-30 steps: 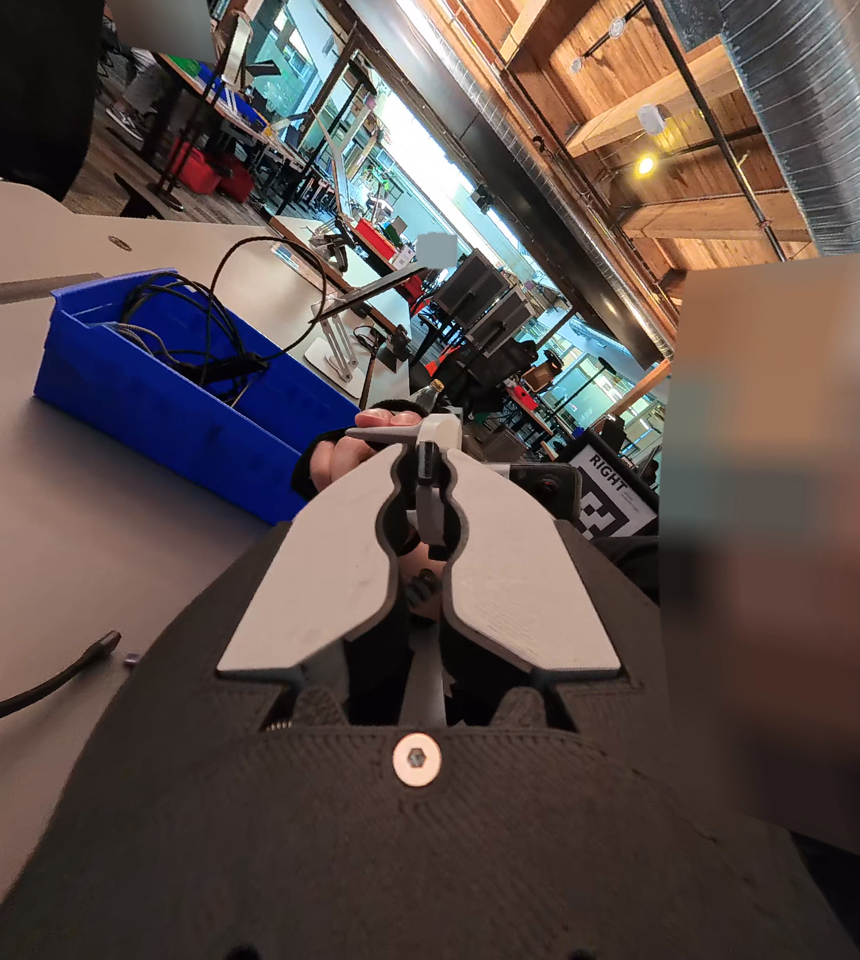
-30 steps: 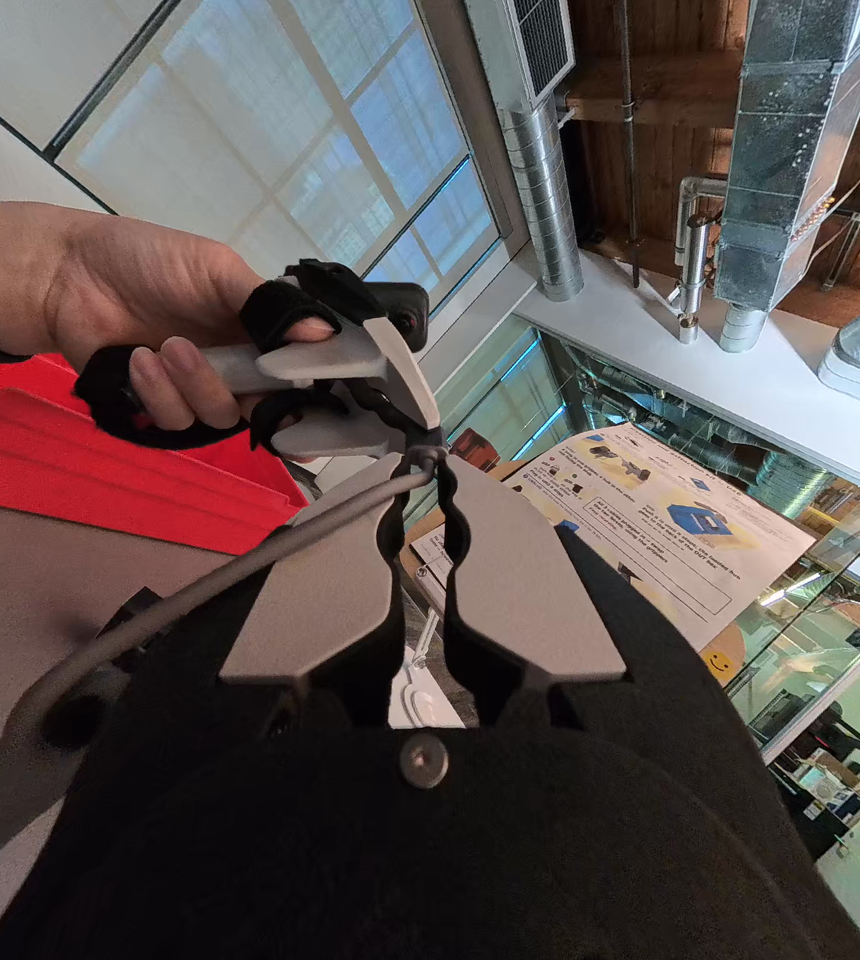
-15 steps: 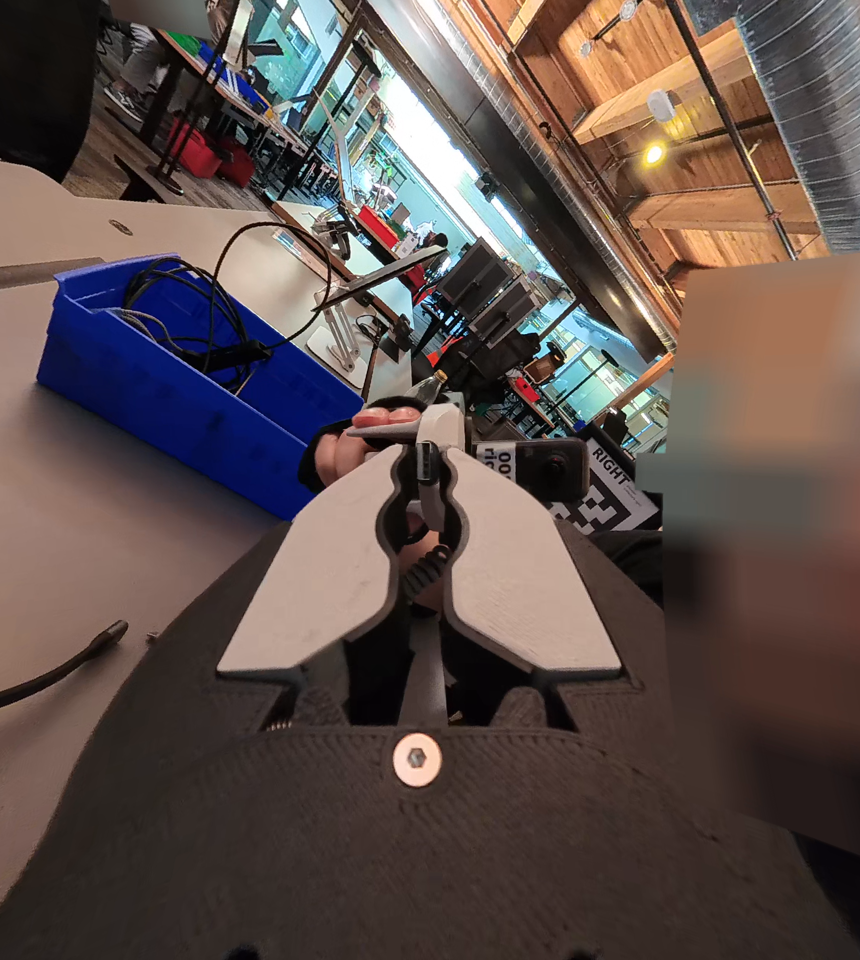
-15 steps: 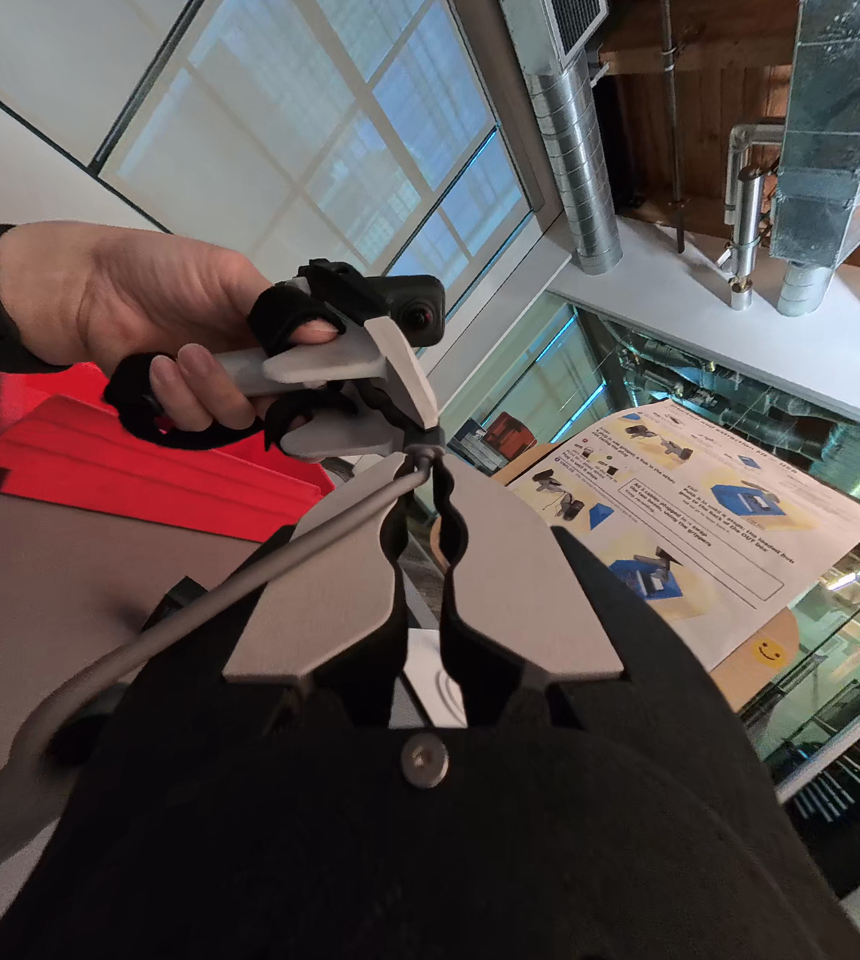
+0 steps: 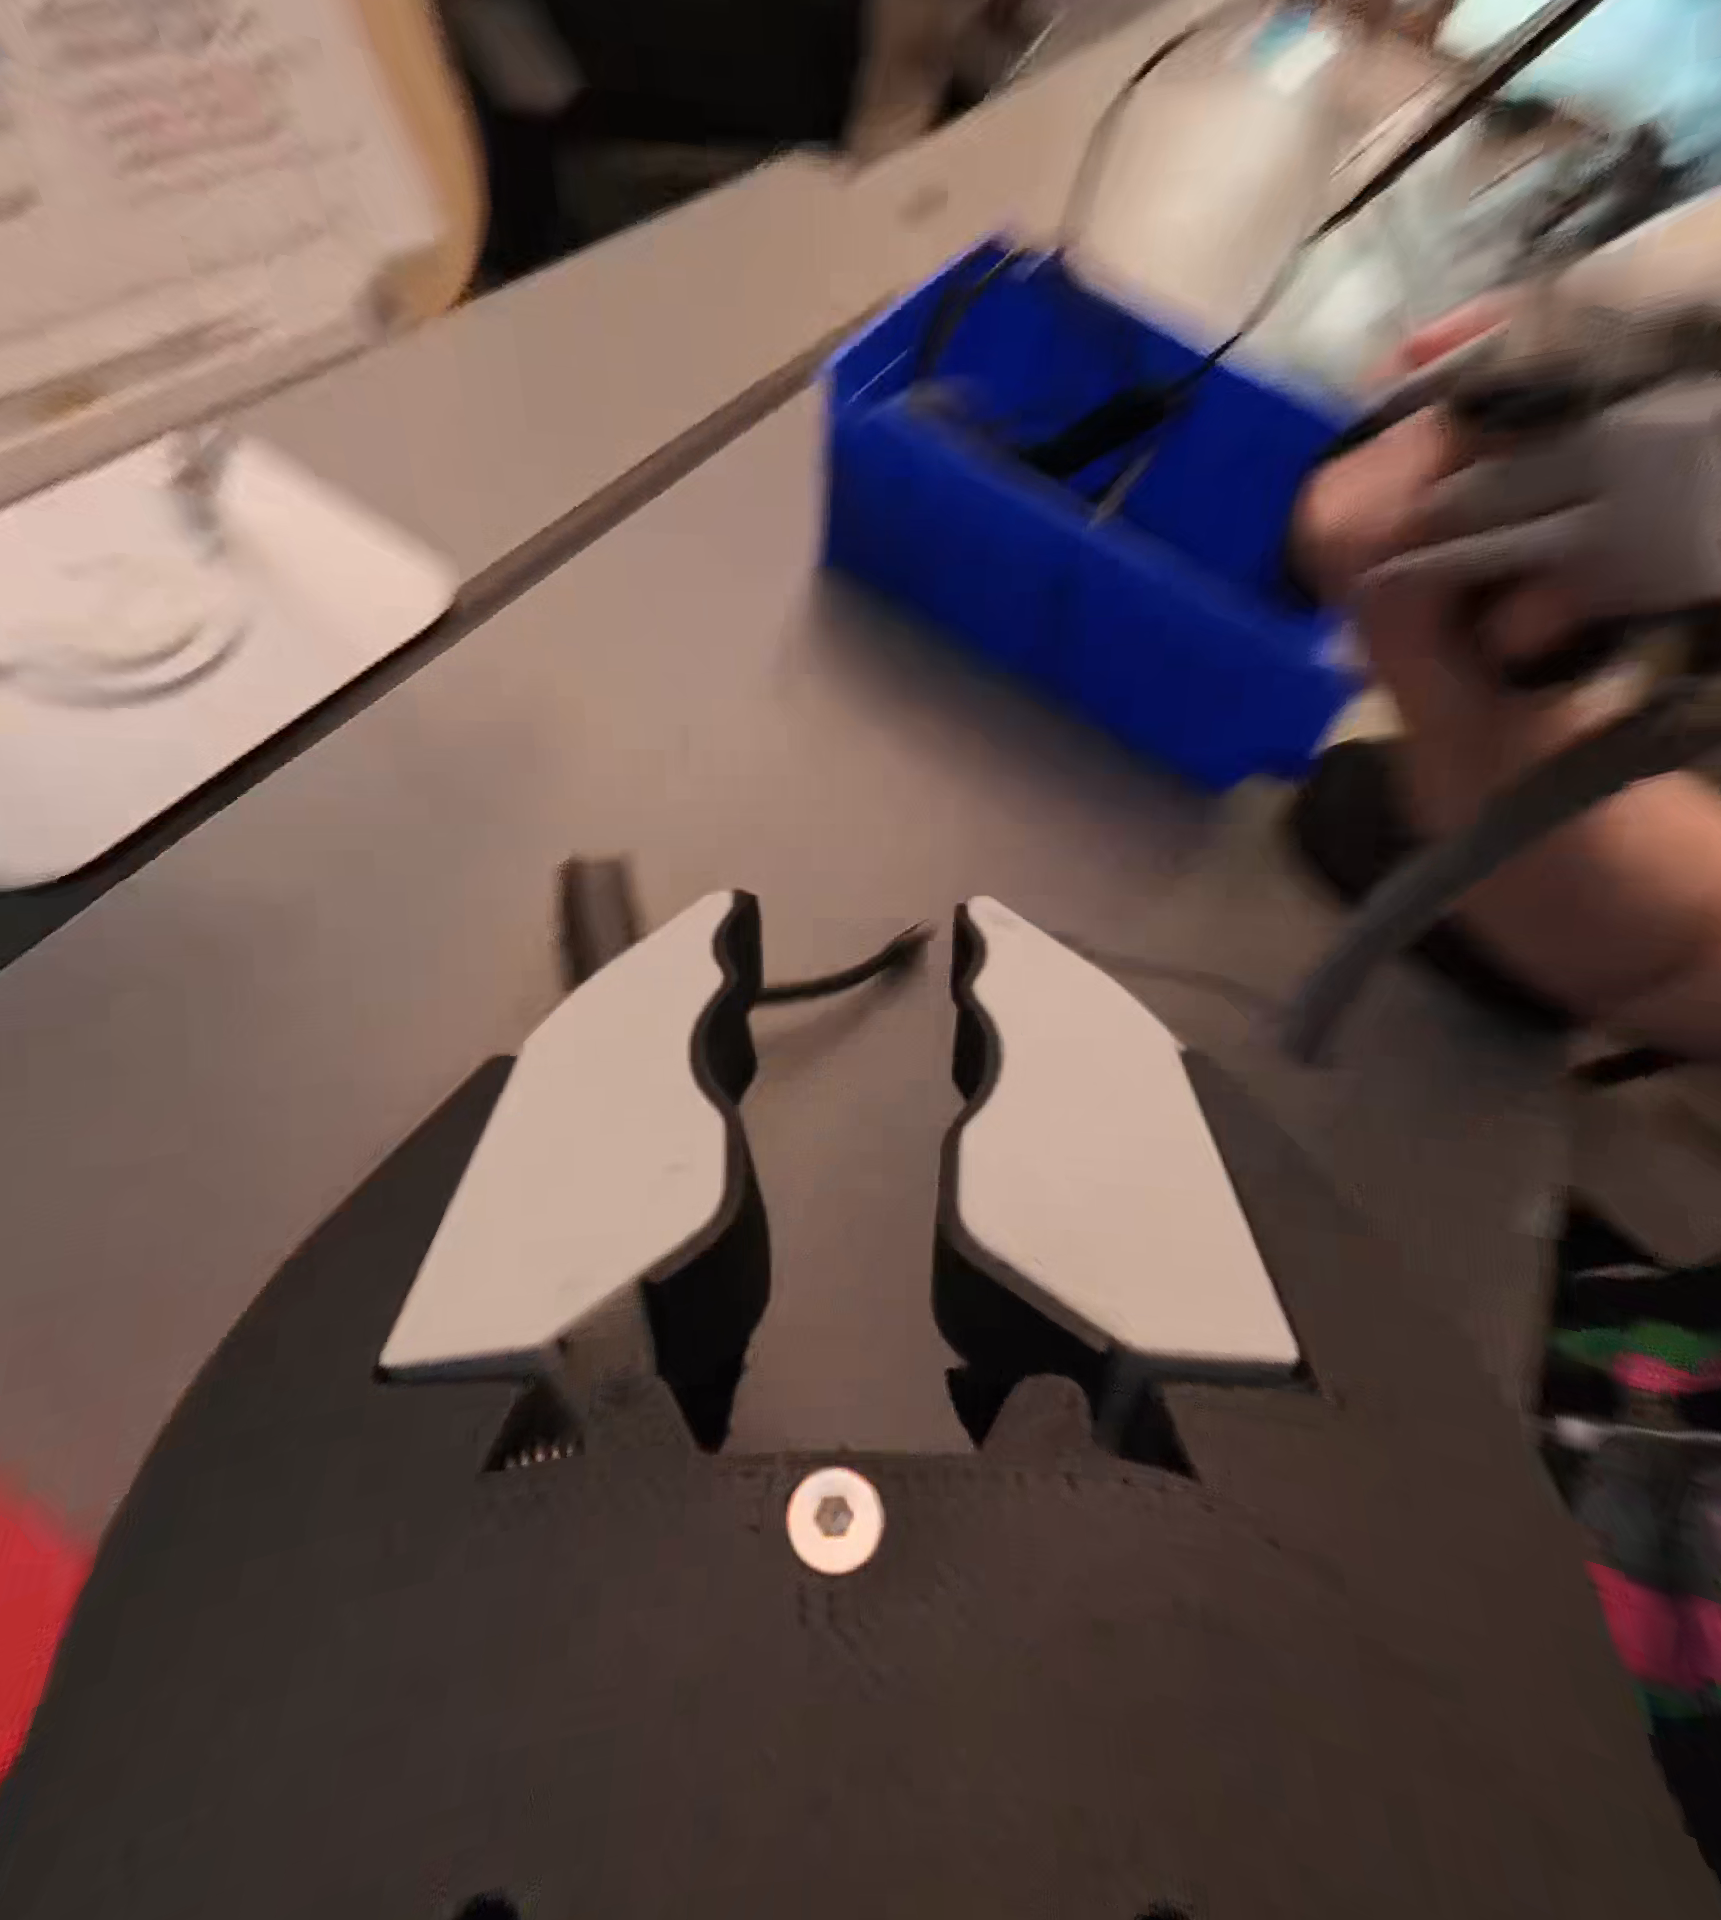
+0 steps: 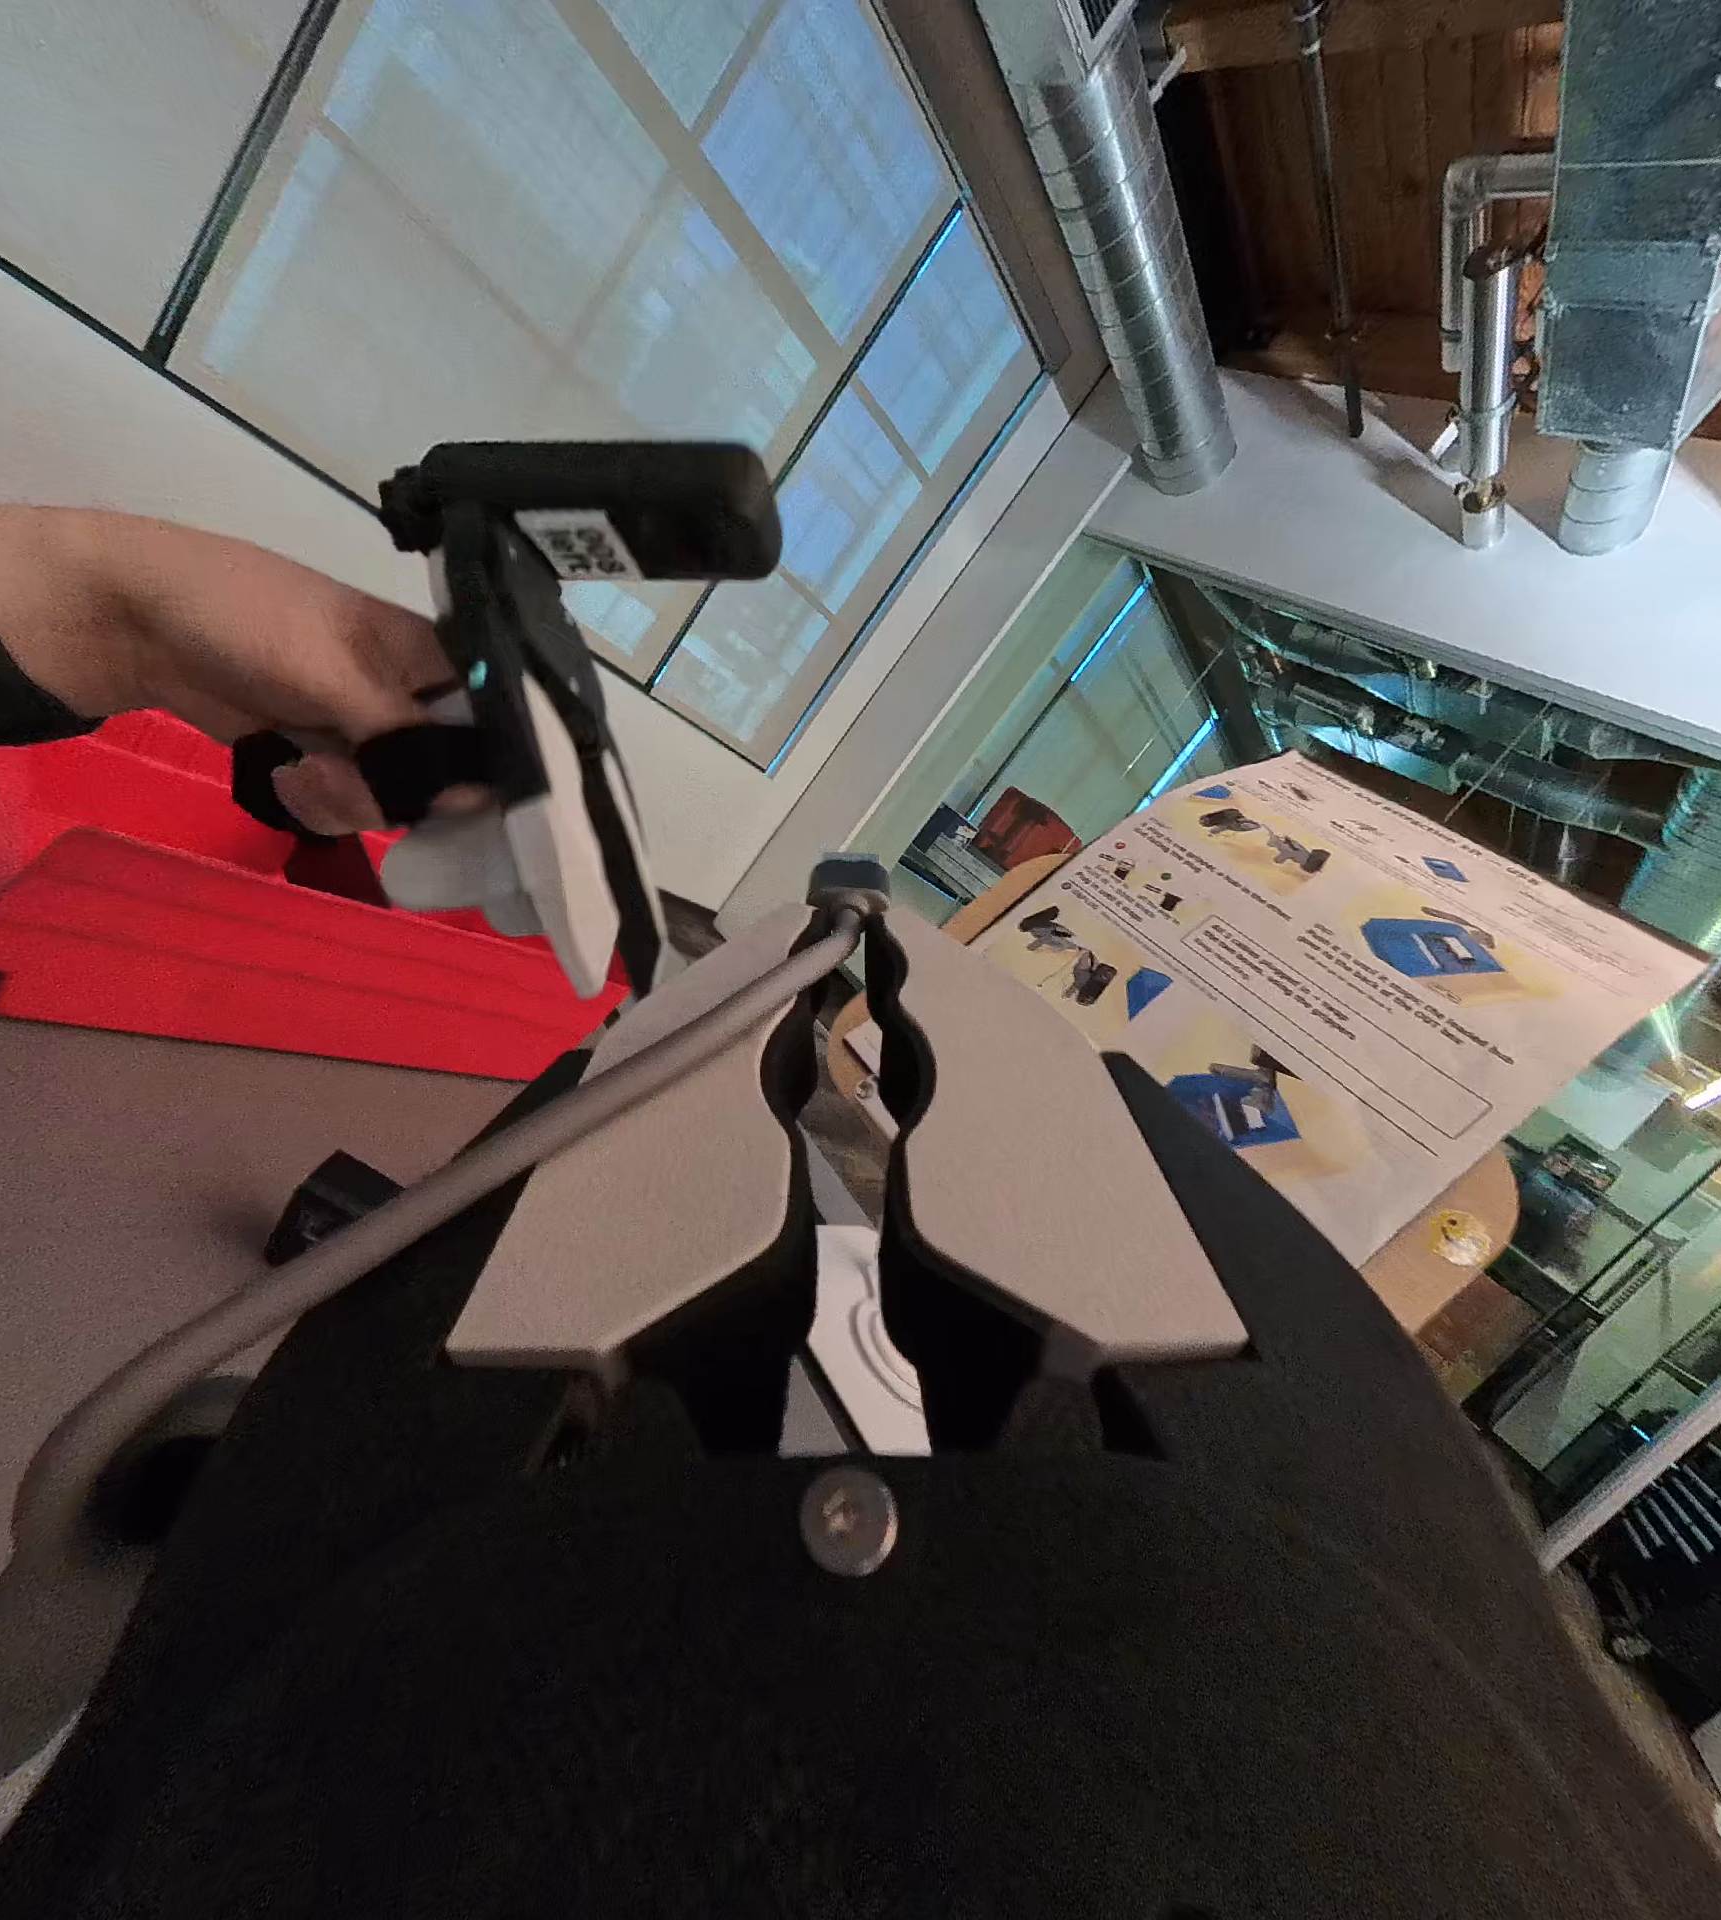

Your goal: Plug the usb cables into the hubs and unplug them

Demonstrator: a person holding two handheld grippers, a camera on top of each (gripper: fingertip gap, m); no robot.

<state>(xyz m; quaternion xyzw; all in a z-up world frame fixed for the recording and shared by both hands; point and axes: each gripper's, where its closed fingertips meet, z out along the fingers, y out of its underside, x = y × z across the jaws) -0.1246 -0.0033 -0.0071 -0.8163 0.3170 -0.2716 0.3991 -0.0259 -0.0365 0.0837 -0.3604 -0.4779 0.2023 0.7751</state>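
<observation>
My right gripper [image 6: 851, 925] is shut on a grey USB cable [image 6: 523, 1132] just behind its plug [image 6: 845, 878], which sticks up free above the fingertips. The cable trails down left to the table. My left gripper [image 5: 851, 935] is open and empty, low over the grey table [image 5: 627, 727], with a thin black cable [image 5: 825, 977] lying between its fingertips. The left wrist view is motion-blurred. In the right wrist view the left gripper [image 6: 617, 977] hangs apart from the plug, to its left. A small black block [image 6: 326, 1205] sits on the table.
A blue bin [image 5: 1074, 540] holding black cables stands at the back right, beside the hand holding the right gripper [image 5: 1562, 499]. A red bin [image 6: 212, 935] is at the left. A white stand base [image 5: 160, 644] carries an instruction sheet [image 6: 1303, 935]. About 15 centimeters separates my left fingertips from my right.
My left gripper has opened, let go of the grey cable's end, and swung down toward the table. My right gripper stays shut on the grey cable.
</observation>
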